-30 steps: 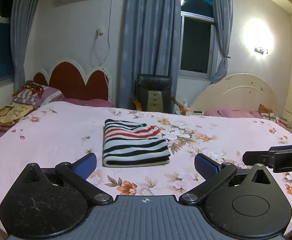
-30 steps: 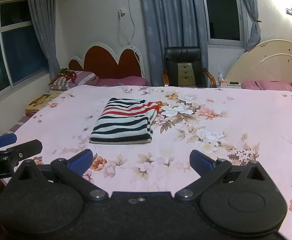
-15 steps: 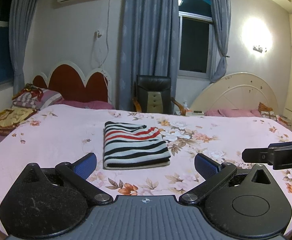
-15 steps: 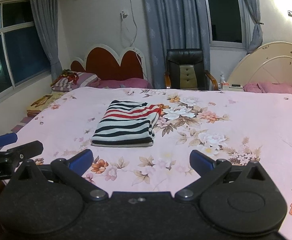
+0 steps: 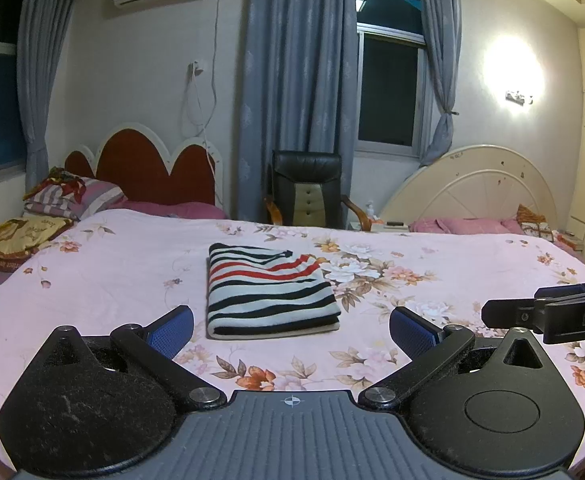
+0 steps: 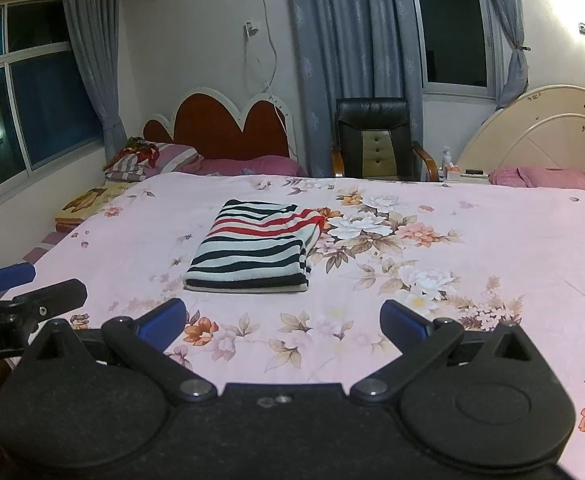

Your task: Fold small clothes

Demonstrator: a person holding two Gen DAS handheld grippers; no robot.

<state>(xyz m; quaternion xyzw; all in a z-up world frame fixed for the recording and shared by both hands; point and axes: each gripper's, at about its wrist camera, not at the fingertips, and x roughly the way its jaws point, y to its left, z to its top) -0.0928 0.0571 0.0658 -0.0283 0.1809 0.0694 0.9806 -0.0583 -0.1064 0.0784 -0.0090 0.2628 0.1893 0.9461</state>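
Both grippers have drawn back; folded striped garment [image 5: 268,292] lies beyond fingers [image 5: 172,326].

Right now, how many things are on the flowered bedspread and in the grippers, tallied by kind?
Striped folded garment: 1, lying flat on the flowered bedspread
Left gripper, open, holding nothing: 1
Right gripper, open, holding nothing: 1
Total: 3

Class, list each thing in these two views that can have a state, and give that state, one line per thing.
Striped garment: folded into a flat rectangle, lying on the bed.
Left claw: open, empty, short of the garment.
Right claw: open, empty, short of the garment.
Wall lamp: lit.
Curtains: drawn aside from the window.
Office chair: unoccupied.
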